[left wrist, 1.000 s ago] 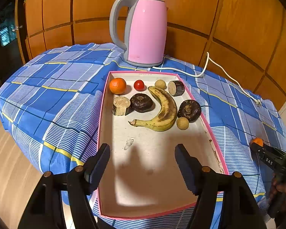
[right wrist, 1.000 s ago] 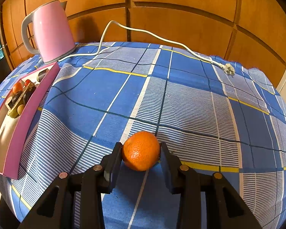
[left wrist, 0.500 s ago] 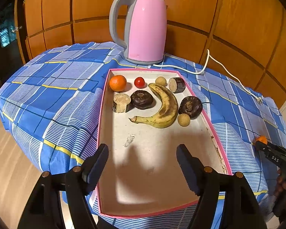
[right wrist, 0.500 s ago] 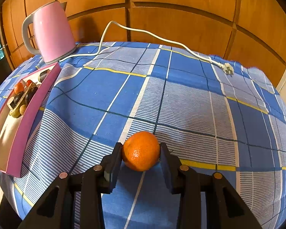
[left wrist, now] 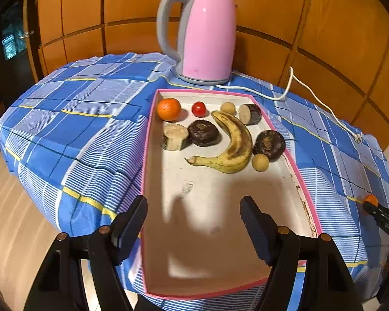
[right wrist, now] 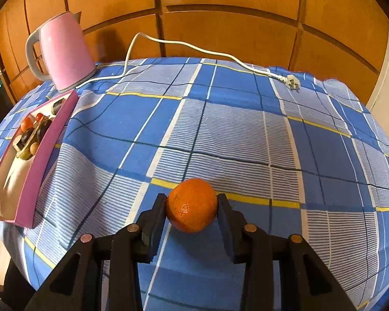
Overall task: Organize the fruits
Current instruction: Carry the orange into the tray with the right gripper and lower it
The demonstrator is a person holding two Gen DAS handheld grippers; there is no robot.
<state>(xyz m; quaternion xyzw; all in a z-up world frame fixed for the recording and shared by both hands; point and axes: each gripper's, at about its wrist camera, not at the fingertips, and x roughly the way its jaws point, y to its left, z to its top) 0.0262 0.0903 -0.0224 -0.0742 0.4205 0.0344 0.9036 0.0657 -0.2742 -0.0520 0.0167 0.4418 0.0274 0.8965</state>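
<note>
The pink-rimmed tray [left wrist: 307, 194] is the landmark. Its near half is bare floor — open room under the left gripper [left wrist: 193, 223], whose jaws stand apart and empty. The tray's far half is crowded: a banana [left wrist: 233, 145], an orange [left wrist: 168, 108], a tomato [left wrist: 199, 108] and dark cut pieces close together. Just beyond the tray's far end stands the pink kettle [left wrist: 207, 36], its white cord [right wrist: 194, 49] trailing across the cloth to the right. Between the tray's right wall and the held orange [right wrist: 192, 204] the checked cloth [right wrist: 233, 134] lies clear.
</note>
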